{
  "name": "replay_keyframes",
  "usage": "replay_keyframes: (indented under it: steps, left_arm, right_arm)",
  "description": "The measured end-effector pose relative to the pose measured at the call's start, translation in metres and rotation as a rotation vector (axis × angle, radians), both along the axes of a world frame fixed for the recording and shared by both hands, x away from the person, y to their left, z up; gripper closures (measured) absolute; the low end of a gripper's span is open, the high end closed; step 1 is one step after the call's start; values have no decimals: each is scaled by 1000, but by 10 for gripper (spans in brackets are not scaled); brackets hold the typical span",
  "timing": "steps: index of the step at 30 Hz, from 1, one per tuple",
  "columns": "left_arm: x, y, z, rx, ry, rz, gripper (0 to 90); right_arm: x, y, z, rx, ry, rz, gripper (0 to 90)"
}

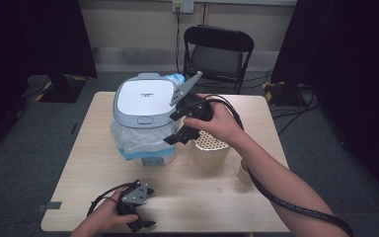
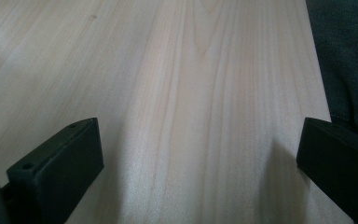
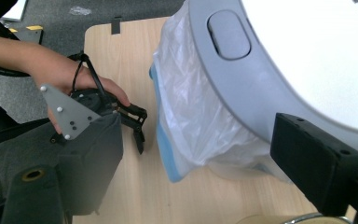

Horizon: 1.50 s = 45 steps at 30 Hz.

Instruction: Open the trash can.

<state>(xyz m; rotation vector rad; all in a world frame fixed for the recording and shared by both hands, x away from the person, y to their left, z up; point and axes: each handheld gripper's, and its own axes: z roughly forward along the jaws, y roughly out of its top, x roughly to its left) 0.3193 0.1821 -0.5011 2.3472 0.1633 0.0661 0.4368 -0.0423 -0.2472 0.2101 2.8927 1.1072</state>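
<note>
High view: both claws, left (image 1: pixel 145 224) and right (image 1: pixel 173 139), gape over wooden table (image 1: pixel 217 202); black chair (image 1: pixel 218 49) behind.

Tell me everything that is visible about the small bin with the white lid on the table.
The bin stands upright at the far left part of the wooden table. Its flat lid is closed, white on top with a grey rim and a grey oval push button at the front edge. It looks like plastic. A thin translucent bag with a blue edge hangs out under the lid, around the body. The right gripper hovers open close beside it; whether they touch is unclear.
</note>
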Motion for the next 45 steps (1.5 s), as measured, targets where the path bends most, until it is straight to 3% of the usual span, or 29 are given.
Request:
replay_keyframes:
  steps: [14,20,31,42,45]
  left_arm:
    - [0,0,0,-1,0,1,0]
    - [0,0,0,0,0,0,0]
    - [0,0,0,0,0,0,0]
    - [0,0,0,0,1,0,0]
    - [0,0,-1,-2,14,-1,0]
  right_arm:
    - [9,19,11,20,-1,1,166]
    - [15,32,7,59,0,28,165]
    - [10,53,4,67,4,66,168]
    - [8,59,0,74,12,75,183]
    - [6,61,0,53,1,79,183]
